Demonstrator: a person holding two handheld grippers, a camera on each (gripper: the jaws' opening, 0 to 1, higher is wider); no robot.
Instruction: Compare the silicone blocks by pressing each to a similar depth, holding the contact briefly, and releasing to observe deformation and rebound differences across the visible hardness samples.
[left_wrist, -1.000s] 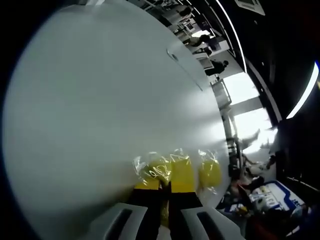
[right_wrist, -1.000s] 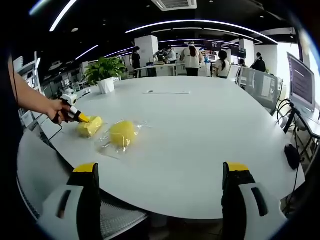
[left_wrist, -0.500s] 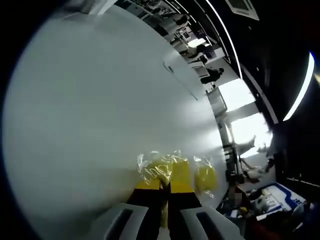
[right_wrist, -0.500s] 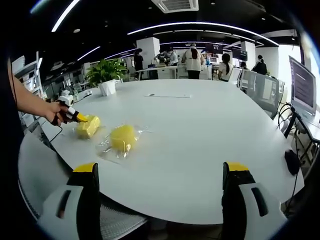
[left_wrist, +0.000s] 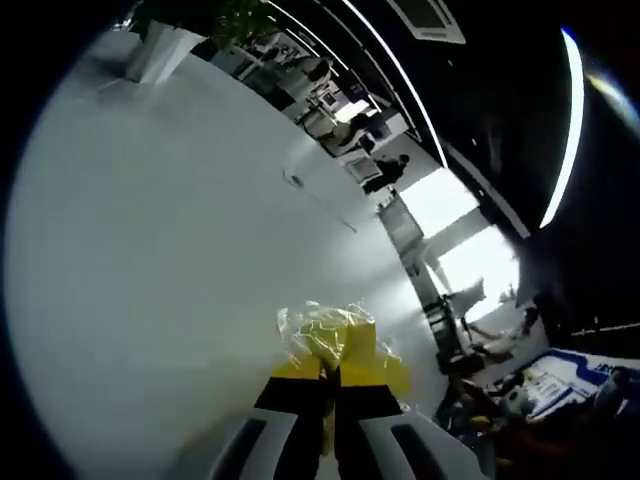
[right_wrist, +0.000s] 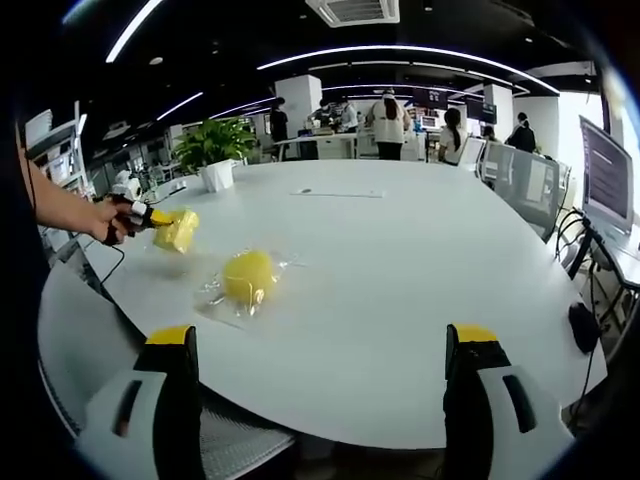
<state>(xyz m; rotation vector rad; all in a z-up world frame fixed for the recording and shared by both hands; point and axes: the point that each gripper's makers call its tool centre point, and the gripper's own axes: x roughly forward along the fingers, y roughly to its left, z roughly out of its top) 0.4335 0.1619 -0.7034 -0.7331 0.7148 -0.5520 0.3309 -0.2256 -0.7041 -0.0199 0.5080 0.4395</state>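
In the left gripper view the left gripper (left_wrist: 330, 375) has its two yellow-tipped jaws drawn together on a bagged yellow silicone block (left_wrist: 345, 340), the crinkled plastic bunched just beyond the tips. The right gripper view shows that same gripper at far left, held in the person's hand (right_wrist: 108, 218), with the held block (right_wrist: 178, 230) apparently raised clear of the white round table (right_wrist: 400, 270) rather than resting on it, though the gap is small and hard to judge. The right gripper (right_wrist: 325, 375) holds its jaws spread wide with nothing between them, low at the near edge of the table. The second bagged block (right_wrist: 248, 277) lies flat on the table between the two grippers, ahead and to the left of the right gripper's jaws and near-right of the held block. That sample sits nearer the idle right gripper's line than anything else, so pressing it next would likely mean a forward, leftward reach. Far off stand a potted plant (right_wrist: 210, 145) and several people.
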